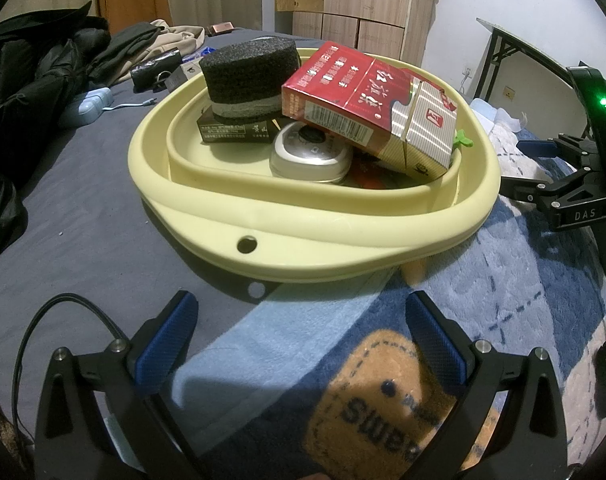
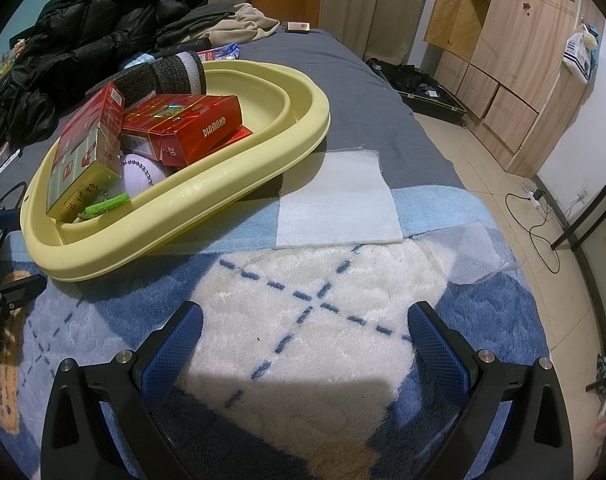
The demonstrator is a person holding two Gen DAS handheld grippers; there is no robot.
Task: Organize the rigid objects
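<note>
Basin (image 1: 315, 236): yellow, on the bed, holding a red box (image 1: 367, 104), a round tin (image 1: 309, 156), a dark sponge (image 1: 247, 72).
Left gripper (image 1: 301, 338): fingers spread, empty, near the basin.
Right gripper (image 2: 305, 344): fingers spread, empty, over the blanket (image 2: 315, 320).

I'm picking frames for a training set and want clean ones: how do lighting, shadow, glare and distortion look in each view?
Left wrist view: strong fisheye bending with dark corners; the yellow basin is evenly lit and sharp, the blanket's orange patch near the lens is soft, and a green LED glares at right. Right wrist view: same curvature; a hard shadow crosses the white blanket patch between the open fingers; the red box shows rainbow glare.
</note>
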